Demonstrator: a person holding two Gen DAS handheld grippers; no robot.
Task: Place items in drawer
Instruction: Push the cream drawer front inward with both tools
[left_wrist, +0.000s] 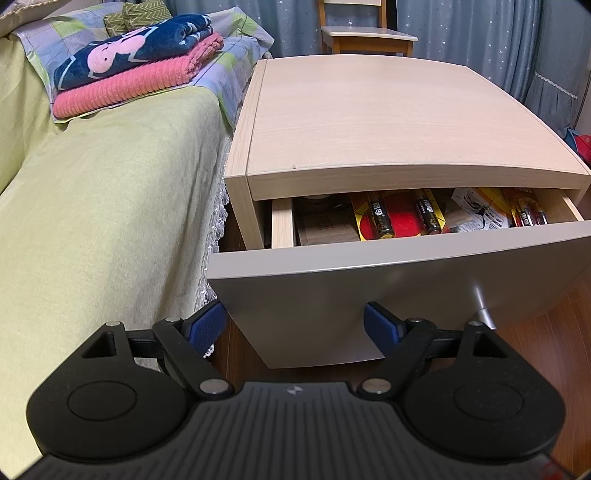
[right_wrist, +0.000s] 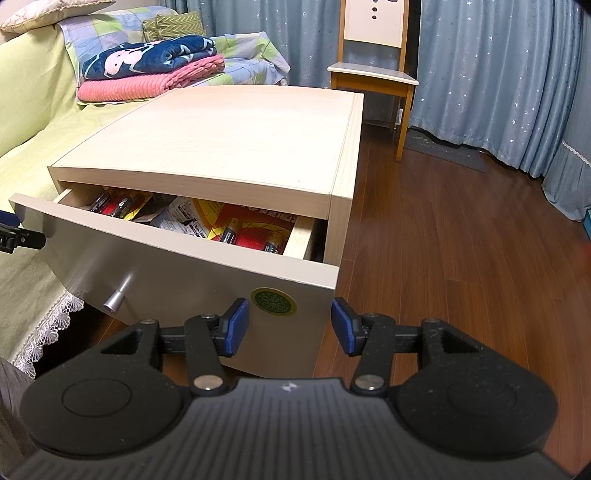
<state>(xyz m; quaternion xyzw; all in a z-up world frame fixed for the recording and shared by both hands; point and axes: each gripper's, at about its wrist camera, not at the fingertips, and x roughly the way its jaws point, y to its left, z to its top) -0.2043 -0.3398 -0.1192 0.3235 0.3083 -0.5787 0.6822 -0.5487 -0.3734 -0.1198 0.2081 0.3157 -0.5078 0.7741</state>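
Note:
A pale wood nightstand (left_wrist: 369, 122) (right_wrist: 221, 144) has its drawer (left_wrist: 369, 295) (right_wrist: 184, 273) pulled partly out, grey front with a metal knob (left_wrist: 484, 306) (right_wrist: 116, 297). Inside lie battery packs (left_wrist: 402, 218) (right_wrist: 251, 236), a cardboard box (left_wrist: 325, 230) and printed paper (right_wrist: 184, 221). My left gripper (left_wrist: 295, 328) is open and empty, level with the drawer front's left edge. My right gripper (right_wrist: 290, 326) is open and empty at the drawer front's right lower corner. A part of the left gripper's finger (right_wrist: 14, 232) shows at the left edge of the right wrist view.
A bed with a green cover (left_wrist: 99, 206) stands to the left of the nightstand, folded blankets (left_wrist: 136, 62) (right_wrist: 147, 66) on it. A wooden chair (right_wrist: 373, 74) and blue curtains (right_wrist: 498, 74) are behind. Dark wood floor (right_wrist: 443, 240) stretches to the right.

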